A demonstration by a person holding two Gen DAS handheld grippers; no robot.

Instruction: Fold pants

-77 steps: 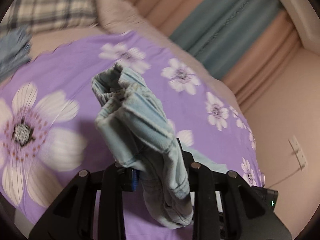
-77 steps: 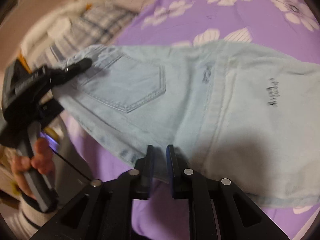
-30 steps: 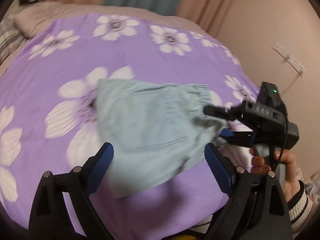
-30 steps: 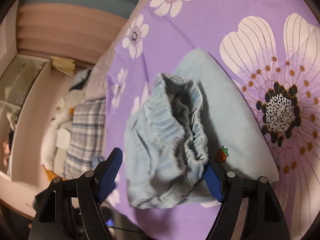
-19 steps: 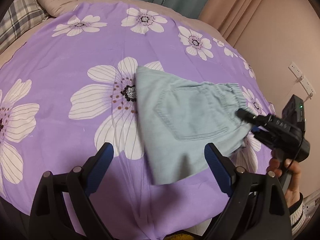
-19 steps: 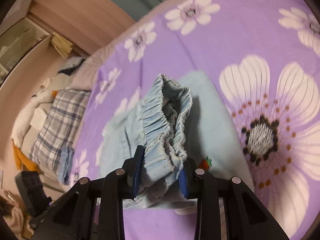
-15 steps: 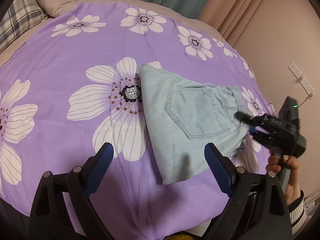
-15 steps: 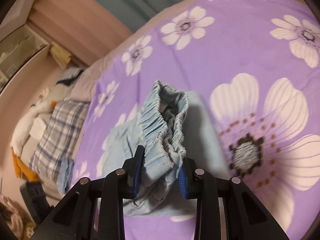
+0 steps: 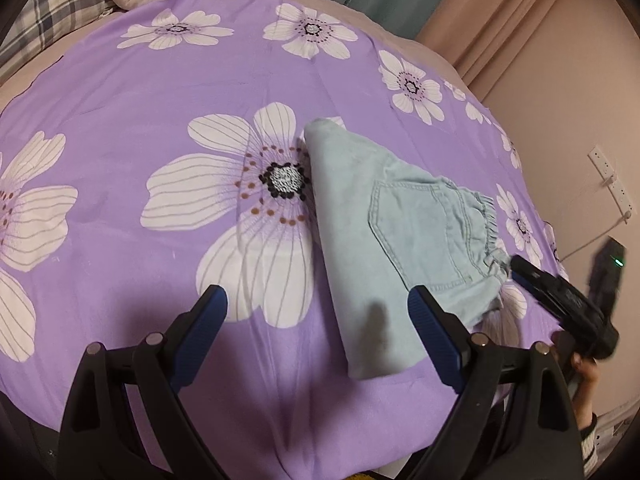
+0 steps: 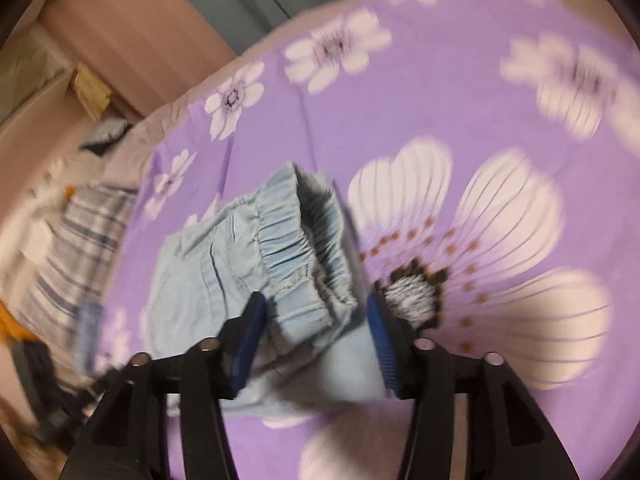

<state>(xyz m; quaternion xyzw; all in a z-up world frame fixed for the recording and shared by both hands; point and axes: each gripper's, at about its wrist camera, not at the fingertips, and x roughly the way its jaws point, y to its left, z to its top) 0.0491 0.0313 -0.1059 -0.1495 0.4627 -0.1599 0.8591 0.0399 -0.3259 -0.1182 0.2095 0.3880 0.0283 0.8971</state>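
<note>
the left gripper [image 9: 316, 320] is held low over the purple flower-printed bedsheet [image 9: 120, 92], its blue-padded fingers [image 9: 204, 316] spread wide with nothing between them. the folded light-blue denim pants [image 9: 384, 236] are seen lying flat on the sheet, back pocket up. the right gripper [image 10: 316, 340] is posed at the elastic waistband [image 10: 296, 240], its fingers parted around the bunched cloth without pinching it.
</note>
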